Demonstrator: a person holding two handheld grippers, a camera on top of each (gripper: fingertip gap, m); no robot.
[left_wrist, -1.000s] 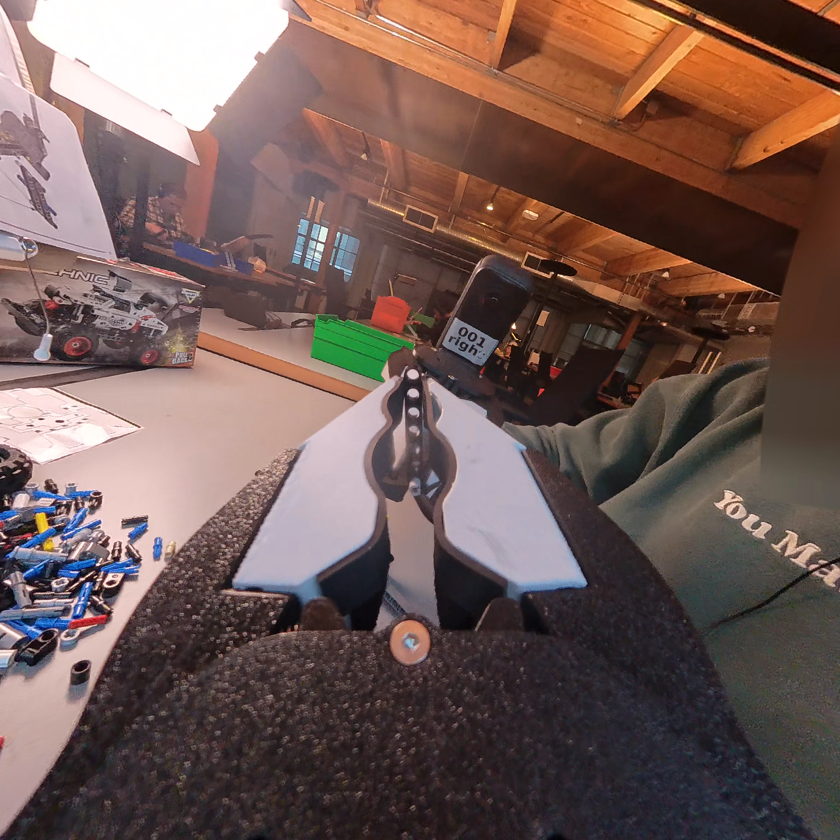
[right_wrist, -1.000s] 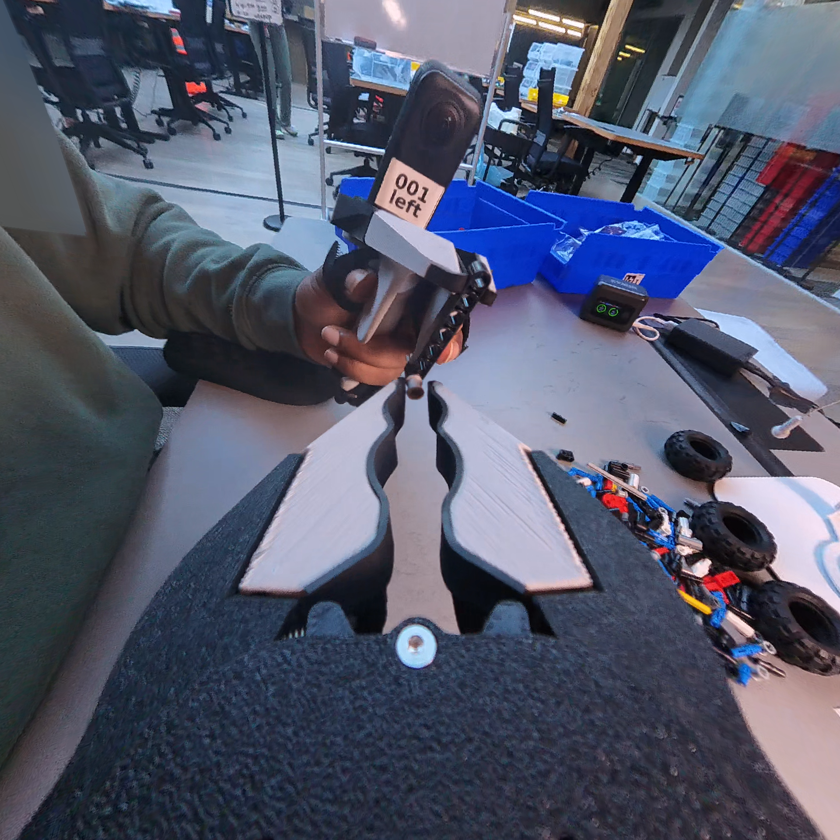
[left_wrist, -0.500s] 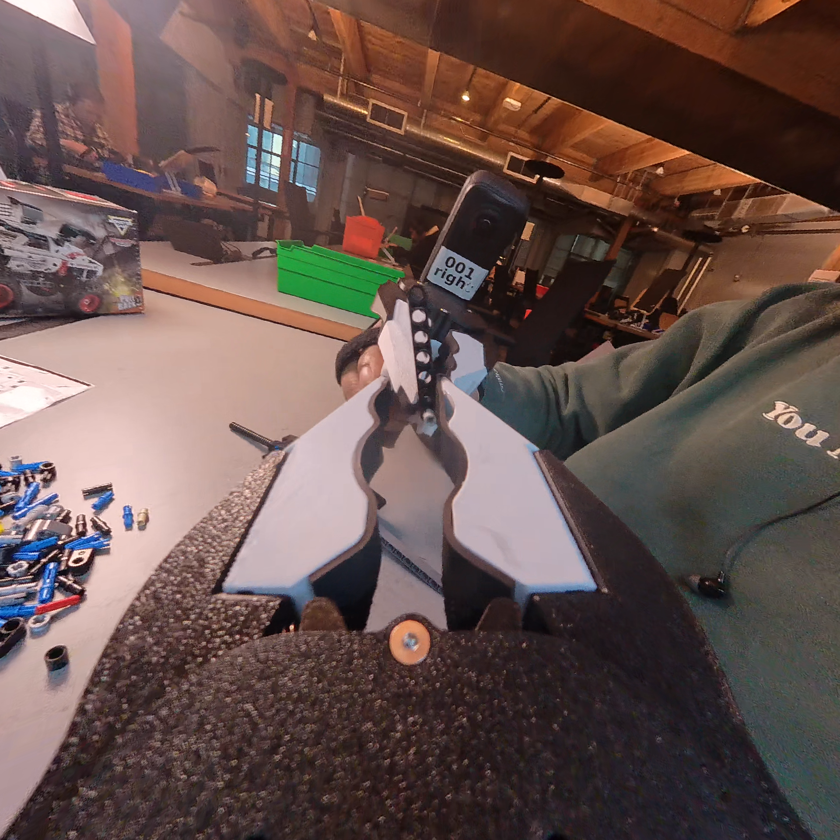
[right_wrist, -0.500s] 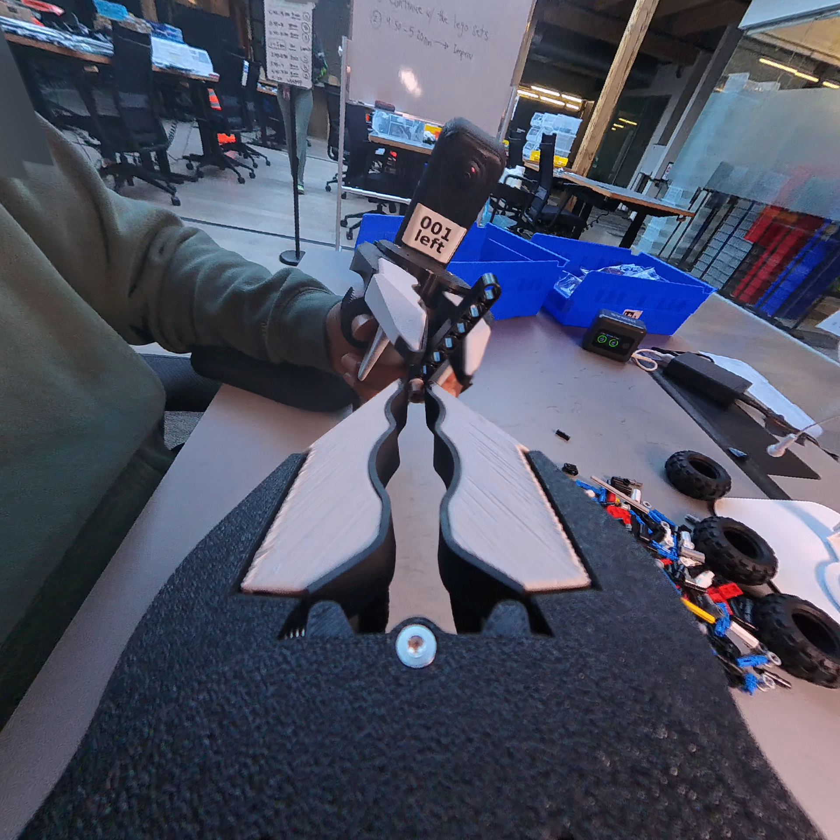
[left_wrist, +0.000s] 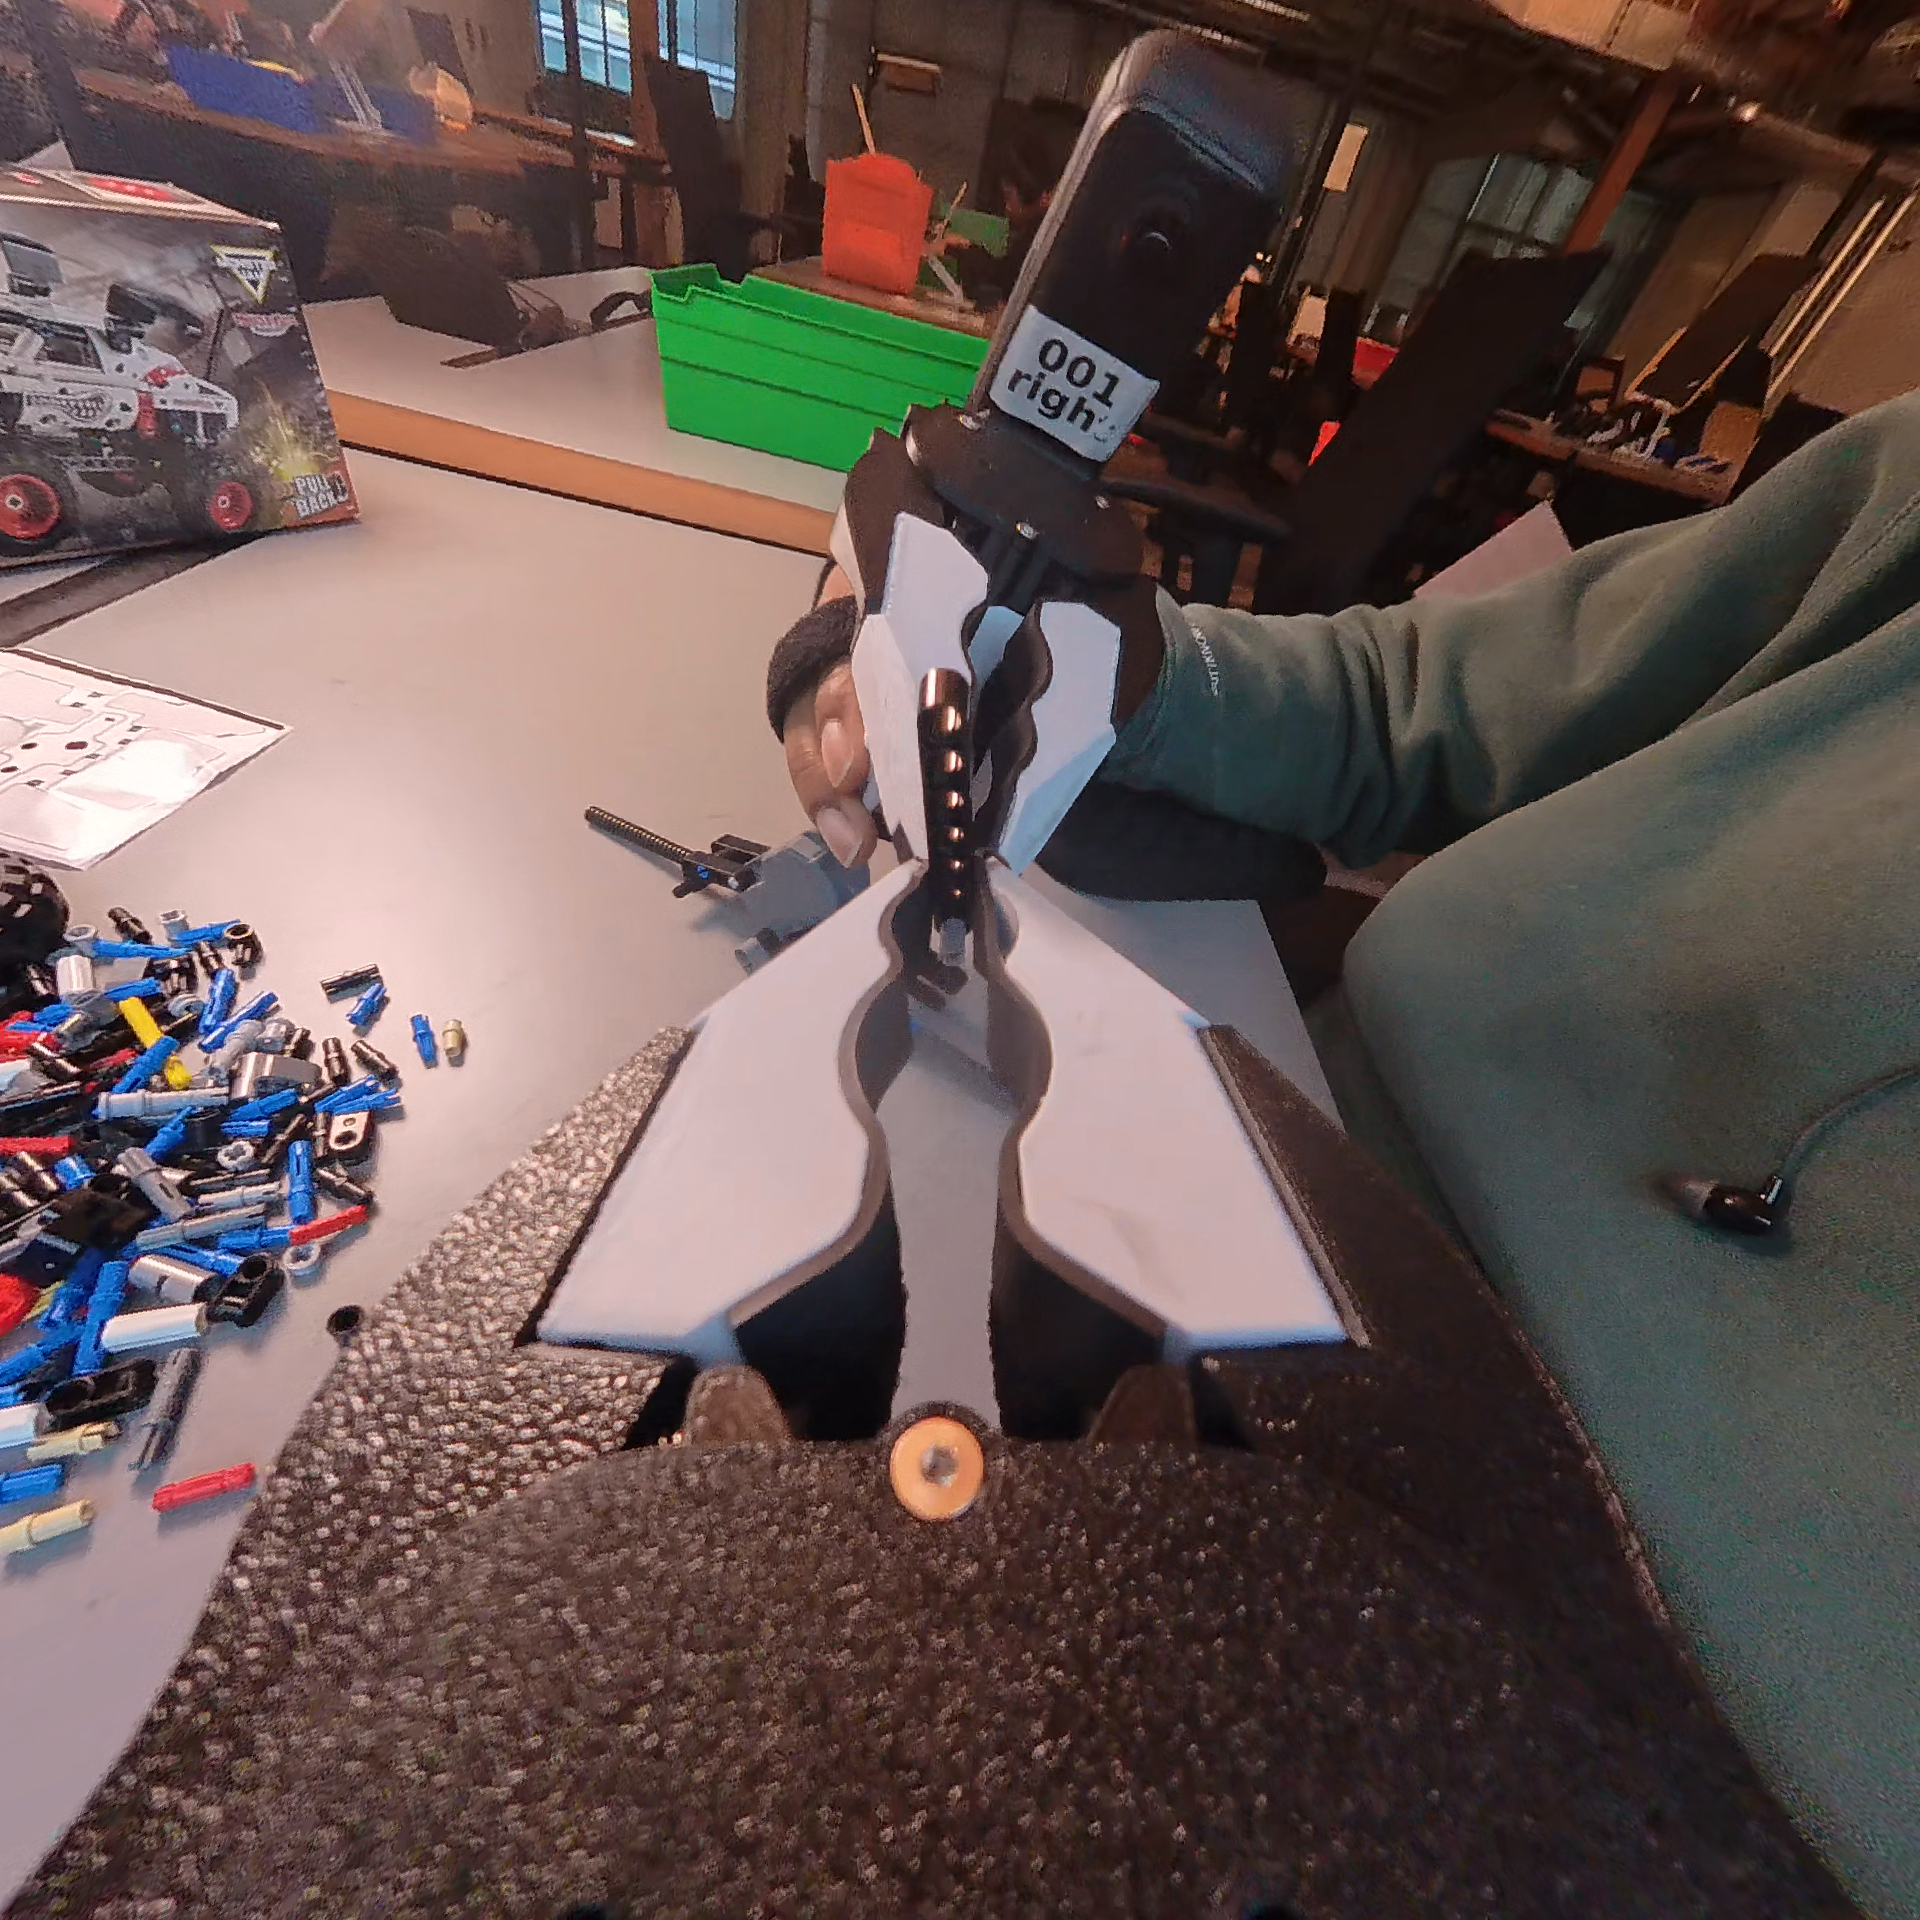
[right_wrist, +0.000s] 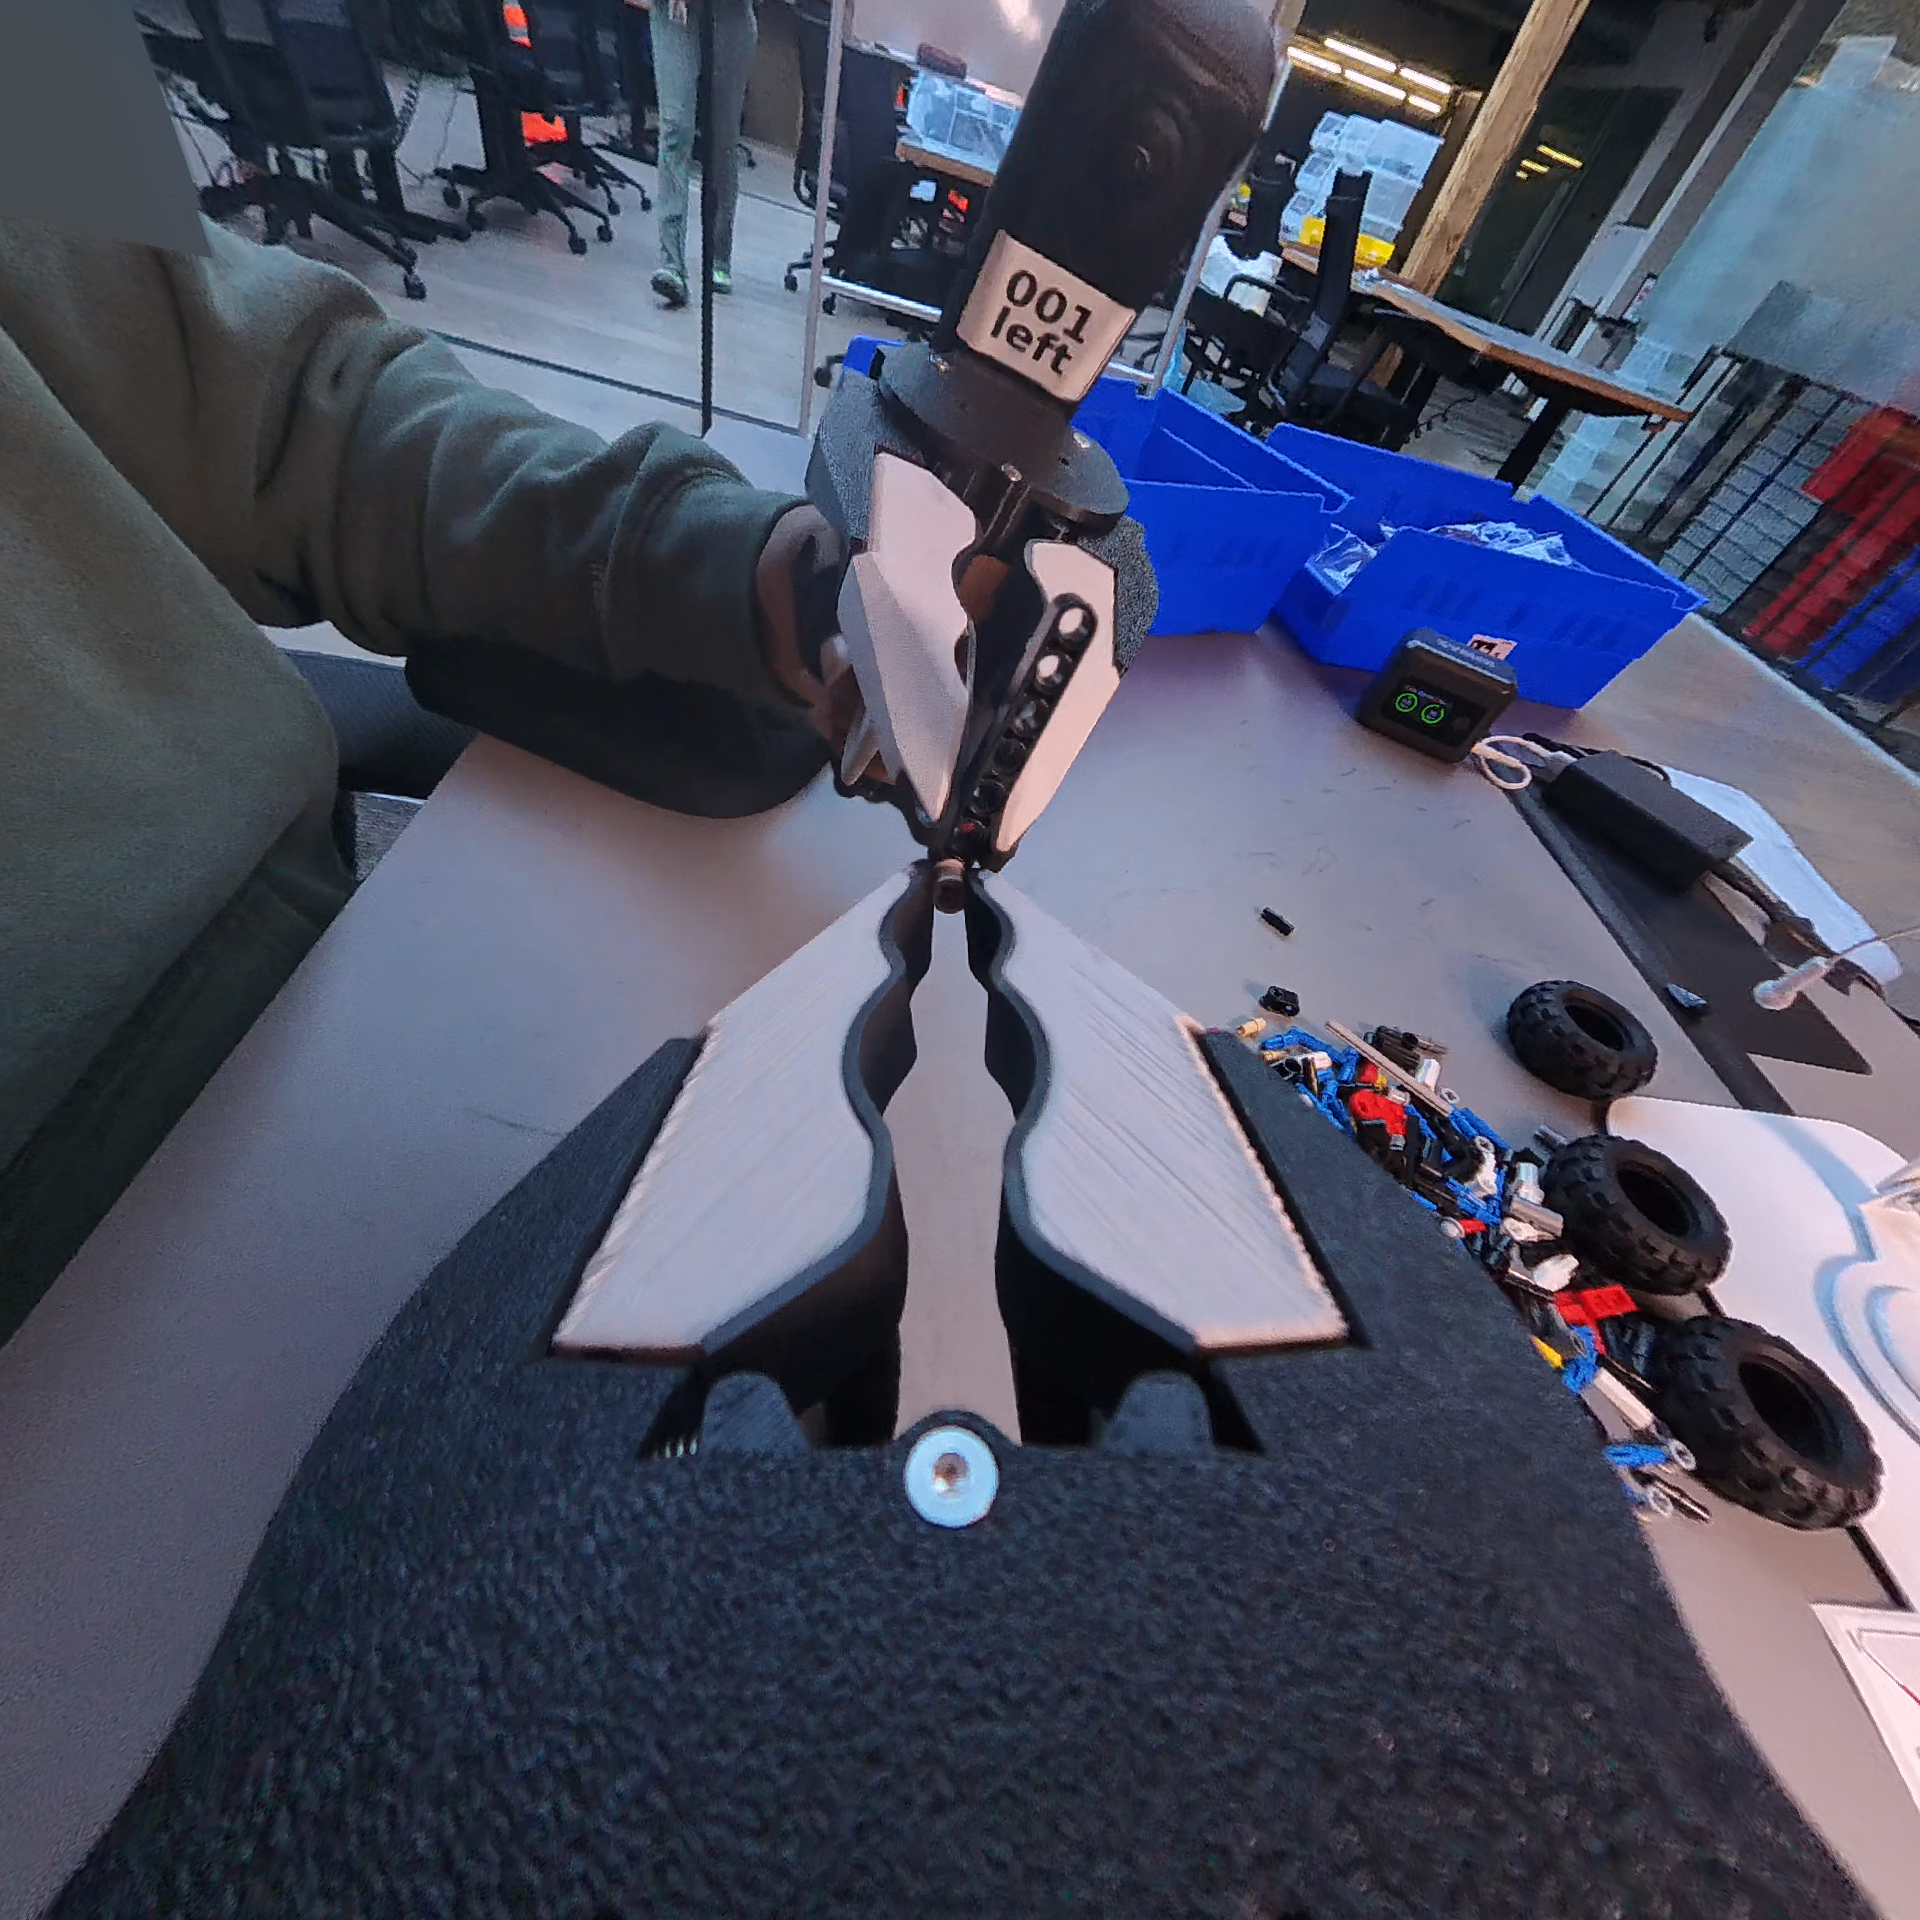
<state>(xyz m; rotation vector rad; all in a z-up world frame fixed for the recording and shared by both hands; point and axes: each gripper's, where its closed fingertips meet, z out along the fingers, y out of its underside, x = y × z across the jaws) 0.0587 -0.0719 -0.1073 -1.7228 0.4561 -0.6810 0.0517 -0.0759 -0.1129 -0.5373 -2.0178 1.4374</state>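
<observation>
Centrally, above a grey worktop (left_wrist: 499, 665), two hand-held grippers are meeting tip to tip. The left gripper (left_wrist: 951, 920) is clenching its fingers on a black beam with a row of holes (right_wrist: 1029, 717), which is standing tilted between the two tools. The right gripper (right_wrist: 945, 883) is pinching a small pale pin (right_wrist: 948, 896) at its very tips, and the pin is touching the beam's lower end (whether it is already seated in a hole cannot be told).

A loose pile of small blue, black and red parts (left_wrist: 156, 1143) is lying to one side, with black tyres (right_wrist: 1579, 1039) just beyond it. A part-built grey assembly with a dark axle (left_wrist: 727, 873) is resting near the right hand (left_wrist: 831, 748). Both tools are hovering close to the worktop's near edge – the person's green sleeves are crowding that side, while bare surface is opening out toward a green bin (left_wrist: 810, 353) and blue bins (right_wrist: 1455, 582).
</observation>
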